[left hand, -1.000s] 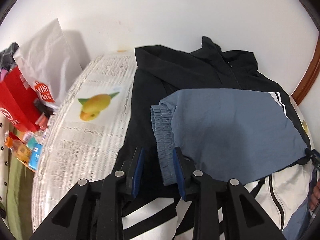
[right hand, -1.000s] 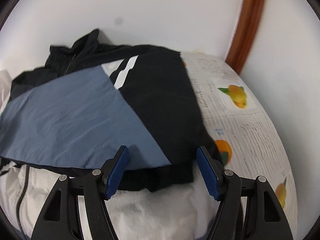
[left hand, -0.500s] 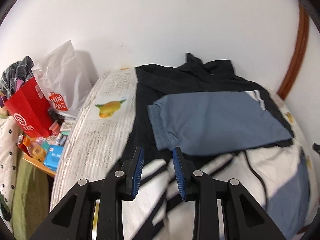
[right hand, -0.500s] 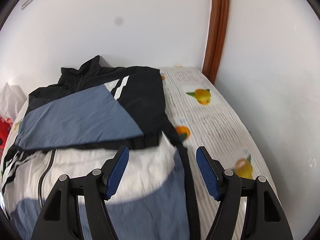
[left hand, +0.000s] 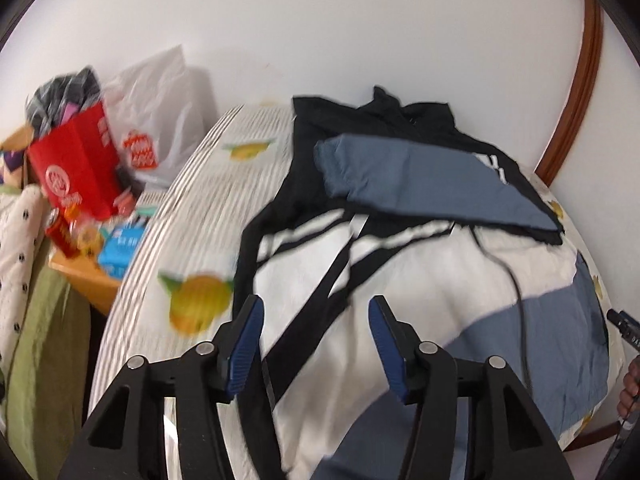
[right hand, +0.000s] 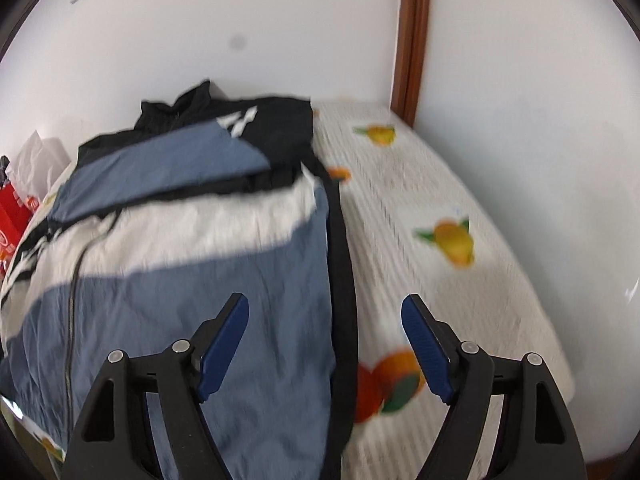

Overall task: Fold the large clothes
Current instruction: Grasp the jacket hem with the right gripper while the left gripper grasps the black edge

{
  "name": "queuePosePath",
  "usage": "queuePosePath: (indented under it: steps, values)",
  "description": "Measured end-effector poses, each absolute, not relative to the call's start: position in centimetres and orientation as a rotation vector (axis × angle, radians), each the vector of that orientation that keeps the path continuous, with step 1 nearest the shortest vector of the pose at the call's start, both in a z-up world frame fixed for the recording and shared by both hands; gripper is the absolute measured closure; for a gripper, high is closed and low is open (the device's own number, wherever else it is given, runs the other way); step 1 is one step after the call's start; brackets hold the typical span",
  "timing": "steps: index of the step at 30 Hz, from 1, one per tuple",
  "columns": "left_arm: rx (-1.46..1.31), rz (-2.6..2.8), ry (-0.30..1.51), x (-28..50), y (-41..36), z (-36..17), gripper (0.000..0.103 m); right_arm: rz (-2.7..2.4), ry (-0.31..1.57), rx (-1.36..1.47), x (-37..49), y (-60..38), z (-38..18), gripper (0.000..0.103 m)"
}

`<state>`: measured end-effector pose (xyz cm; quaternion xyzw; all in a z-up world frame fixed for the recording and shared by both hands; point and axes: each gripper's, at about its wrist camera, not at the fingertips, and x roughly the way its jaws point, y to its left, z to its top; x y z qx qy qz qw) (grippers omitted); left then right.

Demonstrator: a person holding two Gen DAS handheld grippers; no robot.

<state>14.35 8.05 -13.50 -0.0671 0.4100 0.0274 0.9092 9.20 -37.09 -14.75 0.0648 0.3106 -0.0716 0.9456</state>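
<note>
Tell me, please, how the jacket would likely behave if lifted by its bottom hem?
The jacket looks thin and creased, so it would probably drape limply. Its folded sleeve lies loose on top and may slide off. It seems light for its size.

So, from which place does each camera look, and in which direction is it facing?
Left wrist: sits on the left gripper, open, above the jacket's left part, facing the wall; red bag at left, and fingers show at the right edge.
Right wrist: sits on the right gripper, open, over the jacket's right edge, facing the corner trim.
Shared: jacket, fruit-print sheet.
</note>
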Motion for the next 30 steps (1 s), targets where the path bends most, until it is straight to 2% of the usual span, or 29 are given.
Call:
queuePosePath:
  steps: [3, 12, 17, 18, 20, 22, 23, 24, 25, 30]
  values:
    - [-0.137, 0.046, 0.879, 12.8, 8.3, -15.3, 0.035, -0.129, 0.660, 0.158, 8.6, -37.2, -16.9, 0.025]
    - [-0.094, 0.022, 0.931, 9.9, 8.0, -19.4, 0.035, -0.090, 0.665, 0.217, 8.3, -35.9, -20.6, 0.026]
    - [-0.044, 0.020, 0.916, 9.4, 6.1, -19.7, 0.035, -0.106, 0.643, 0.150, 8.4, -33.9, -20.7, 0.043]
    - [-0.018, 0.040, 0.921, 9.5, 5.7, -19.8, 0.037, -0.115, 0.643, 0.150, 8.4, -33.7, -20.7, 0.047]
    - [-0.015, 0.041, 0.921, 9.5, 5.5, -19.6, 0.052, -0.111, 0.640, 0.157, 8.3, -33.5, -20.5, 0.075]
    - [-0.034, 0.040, 0.920, 9.3, 5.6, -19.2, 0.074, -0.133, 0.638, 0.149, 8.0, -33.5, -20.5, 0.091]
    - [-0.040, 0.034, 0.919, 9.2, 5.8, -19.0, 0.078, -0.132, 0.636, 0.152, 7.8, -33.7, -20.5, 0.095]
    - [-0.046, 0.028, 0.917, 9.1, 5.9, -18.8, 0.088, -0.121, 0.634, 0.169, 7.5, -34.0, -20.4, 0.096]
    - [-0.052, 0.025, 0.913, 9.0, 6.0, -18.6, 0.091, -0.110, 0.630, 0.185, 7.2, -34.3, -20.3, 0.097]
    - [-0.094, -0.001, 0.853, 6.9, 6.6, -16.4, 0.093, -0.043, 0.565, 0.237, 4.3, -35.5, -19.0, 0.099]
